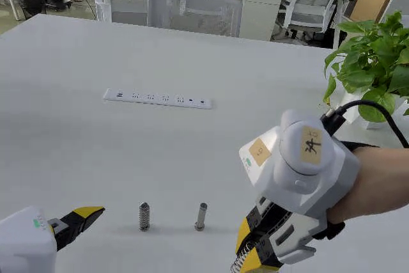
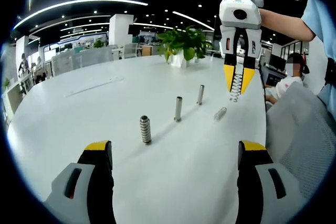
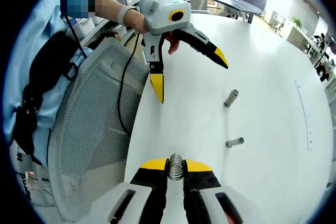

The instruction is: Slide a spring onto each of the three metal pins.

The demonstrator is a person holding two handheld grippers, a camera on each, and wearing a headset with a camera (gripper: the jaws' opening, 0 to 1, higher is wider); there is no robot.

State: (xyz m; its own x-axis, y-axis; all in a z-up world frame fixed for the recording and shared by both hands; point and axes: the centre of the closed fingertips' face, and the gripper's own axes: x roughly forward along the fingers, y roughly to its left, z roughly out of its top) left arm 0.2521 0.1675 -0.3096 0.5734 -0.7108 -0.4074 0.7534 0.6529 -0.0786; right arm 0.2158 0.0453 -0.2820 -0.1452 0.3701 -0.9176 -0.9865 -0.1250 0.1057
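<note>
Head view: above the near edge of the white table point(image 1: 192, 158), facing forward and down; right gripper point(image 1: 248, 250) close below, left gripper point(image 1: 80, 217) at the lower left corner.
Left gripper view: low over the tabletop, facing along the pin row point(image 2: 178, 109) toward the right gripper.
Right gripper view: higher, tilted down, facing back toward the left gripper and the person point(image 3: 37, 77).
Shared by all three: sprung pin point(image 1: 144, 216) point(image 2: 145, 129) point(image 3: 231, 98), bare pin point(image 1: 200, 216) point(image 3: 234, 142).

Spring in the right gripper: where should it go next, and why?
Probably lower the right gripper so its spring lines up over the bare pin and slides on. The sprung pin looks done, the right gripper is shut on a spring, and the left gripper is open, holding nothing.
</note>
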